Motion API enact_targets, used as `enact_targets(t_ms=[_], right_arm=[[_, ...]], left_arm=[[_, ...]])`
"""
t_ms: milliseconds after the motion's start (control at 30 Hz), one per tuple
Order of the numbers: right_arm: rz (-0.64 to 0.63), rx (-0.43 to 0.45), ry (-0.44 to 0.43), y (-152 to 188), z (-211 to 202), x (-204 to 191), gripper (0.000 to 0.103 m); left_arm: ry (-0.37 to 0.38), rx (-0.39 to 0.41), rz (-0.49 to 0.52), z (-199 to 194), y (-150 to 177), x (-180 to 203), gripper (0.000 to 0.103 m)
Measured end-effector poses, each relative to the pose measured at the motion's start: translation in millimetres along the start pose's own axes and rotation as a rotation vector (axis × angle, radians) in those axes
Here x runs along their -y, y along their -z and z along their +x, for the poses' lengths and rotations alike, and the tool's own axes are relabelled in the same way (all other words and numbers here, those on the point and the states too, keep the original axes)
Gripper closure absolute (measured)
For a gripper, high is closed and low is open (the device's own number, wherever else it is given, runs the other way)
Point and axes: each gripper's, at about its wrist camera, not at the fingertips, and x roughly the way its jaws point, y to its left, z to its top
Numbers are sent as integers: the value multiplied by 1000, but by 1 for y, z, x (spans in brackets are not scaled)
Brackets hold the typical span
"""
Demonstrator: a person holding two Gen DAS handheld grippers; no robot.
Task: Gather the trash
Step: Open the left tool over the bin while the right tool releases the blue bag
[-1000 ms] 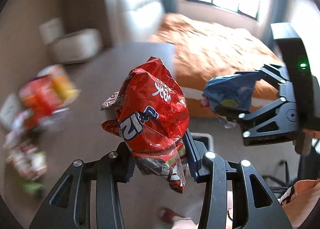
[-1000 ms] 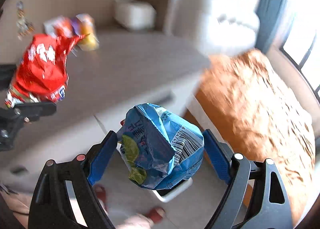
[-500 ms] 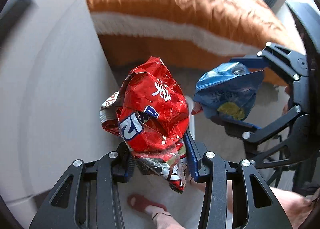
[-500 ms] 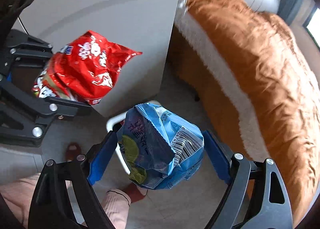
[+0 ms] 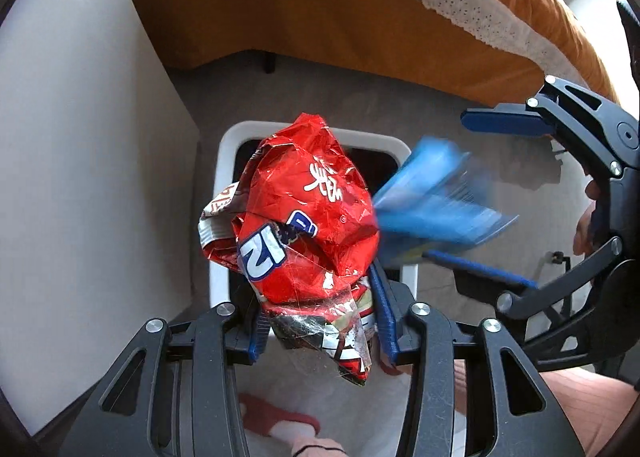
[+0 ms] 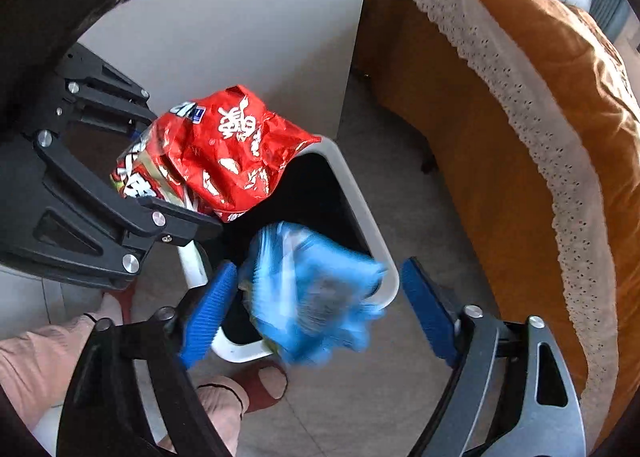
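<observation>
A white-rimmed bin (image 5: 312,128) with a dark inside stands on the floor below both grippers. My left gripper (image 5: 310,281) hangs over it, with a crumpled red snack bag (image 5: 308,217) still between its blue pads while the jaws are opening. In the right wrist view the same red bag (image 6: 224,153) sits over the bin's rim (image 6: 360,201). My right gripper (image 6: 318,269) has its jaws spread wide and still opening. A blue snack bag (image 6: 308,293), blurred, is falling free between them toward the bin; it appears in the left wrist view too, as a blue bag (image 5: 432,201).
A bed with an orange cover and white lace trim (image 6: 520,105) runs close along the bin's far side. A white cabinet side (image 5: 80,161) stands right beside the bin. The person's foot in a red slipper (image 6: 260,381) and a pink trouser leg (image 6: 36,361) are near the bin.
Both grippers dropped from table height to just above the bin and tipped downward. The right jaws spread apart and the blue bag slipped out of them. The red bag stays in the left jaws.
</observation>
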Motion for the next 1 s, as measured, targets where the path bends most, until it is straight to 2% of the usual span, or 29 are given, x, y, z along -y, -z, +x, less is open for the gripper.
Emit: enact_targets(t_ms=[33, 67, 233, 367, 500, 667, 767, 833, 900, 933, 1000], right_arm=[[-11, -9, 3, 0, 3, 0, 5], [-20, -12, 16, 2, 6, 1, 5], [-30, -23, 52, 1, 1, 7, 5], [3, -18, 72, -10, -26, 16, 5], [61, 0, 99, -24, -71, 20, 5], [128, 16, 151, -38, -135, 18, 5], [170, 55, 197, -47, -187, 9, 5], [200, 91, 230, -54, -226, 3, 5], [244, 132, 242, -64, -265, -4, 5], [256, 146, 244, -68, -277, -7, 5], [269, 193, 263, -84, -307, -18, 5]], left_arm=[[-4, -1, -5, 2, 1, -3, 18], [-17, 1, -8, 3, 1, -4, 5], [-52, 18, 29, -5, -14, 4, 5], [-47, 49, 44, -36, -25, 12, 5], [-42, 94, 56, -80, -31, 22, 5], [-64, 169, 89, -158, -28, 42, 5], [-45, 236, 90, -214, -23, 60, 5], [-70, 311, 77, -259, -17, 69, 5], [-45, 374, 71, -300, -8, 73, 5], [-49, 432, 59, -329, -2, 74, 5], [-75, 484, 40, -360, 7, 71, 5]])
